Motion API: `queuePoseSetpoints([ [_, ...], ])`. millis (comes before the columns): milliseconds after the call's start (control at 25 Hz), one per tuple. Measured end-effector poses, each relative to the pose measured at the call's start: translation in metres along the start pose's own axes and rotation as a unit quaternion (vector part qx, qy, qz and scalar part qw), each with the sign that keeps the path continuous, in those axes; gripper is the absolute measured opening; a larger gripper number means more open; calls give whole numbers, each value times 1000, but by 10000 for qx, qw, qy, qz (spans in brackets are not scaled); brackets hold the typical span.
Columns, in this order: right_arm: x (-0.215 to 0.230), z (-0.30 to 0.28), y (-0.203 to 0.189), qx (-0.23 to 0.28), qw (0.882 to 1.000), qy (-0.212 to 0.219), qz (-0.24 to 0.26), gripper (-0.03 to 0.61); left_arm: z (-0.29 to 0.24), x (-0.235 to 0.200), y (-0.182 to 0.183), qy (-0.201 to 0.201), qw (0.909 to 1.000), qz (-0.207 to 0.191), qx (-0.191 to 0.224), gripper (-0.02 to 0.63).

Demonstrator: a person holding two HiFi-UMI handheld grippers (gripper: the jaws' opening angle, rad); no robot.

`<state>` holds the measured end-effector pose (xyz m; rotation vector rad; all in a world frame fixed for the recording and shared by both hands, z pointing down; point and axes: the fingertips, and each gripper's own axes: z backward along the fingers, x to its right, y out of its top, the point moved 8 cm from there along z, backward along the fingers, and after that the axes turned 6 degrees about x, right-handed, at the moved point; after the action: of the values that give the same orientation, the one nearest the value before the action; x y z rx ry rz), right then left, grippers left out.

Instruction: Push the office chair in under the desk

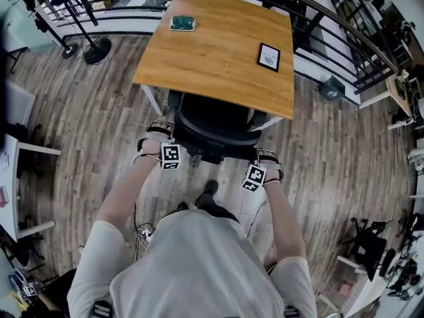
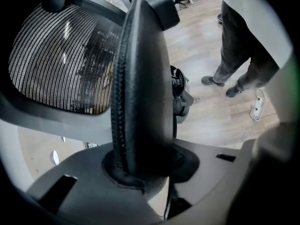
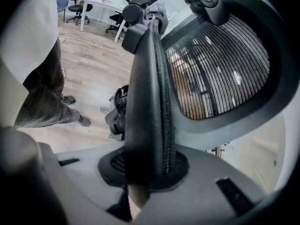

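The black office chair [image 1: 215, 128] stands at the near edge of the wooden desk [image 1: 218, 52], its seat partly under the top. My left gripper [image 1: 158, 142] is at the chair's left side and my right gripper [image 1: 266, 165] at its right side. In the left gripper view the jaws of the left gripper [image 2: 140, 172] are shut on a black padded armrest [image 2: 140, 88], with the mesh backrest [image 2: 61, 60] beside it. In the right gripper view the right gripper [image 3: 147, 172] is shut on the other armrest [image 3: 150, 97], next to the mesh backrest [image 3: 220, 64].
A green object [image 1: 182, 23] and a black framed card [image 1: 269, 56] lie on the desk. A dark railing [image 1: 334, 18] runs behind it. A stand with a round base [image 1: 97, 50] is at the far left, a white table [image 1: 20, 177] to my left, a small bin [image 1: 331, 88] right.
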<state>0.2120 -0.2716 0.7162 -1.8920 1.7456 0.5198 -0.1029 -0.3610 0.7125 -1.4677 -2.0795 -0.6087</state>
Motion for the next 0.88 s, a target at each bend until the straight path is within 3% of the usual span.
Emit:
queuePoseSetpoints([
  [520, 90, -58, -48, 75, 9997, -112, 184, 51, -66, -81, 19, 49, 9999, 135, -87, 75],
  [880, 125, -80, -59, 55, 9997, -153, 183, 51, -91, -115, 18, 91, 9999, 136, -50, 77],
])
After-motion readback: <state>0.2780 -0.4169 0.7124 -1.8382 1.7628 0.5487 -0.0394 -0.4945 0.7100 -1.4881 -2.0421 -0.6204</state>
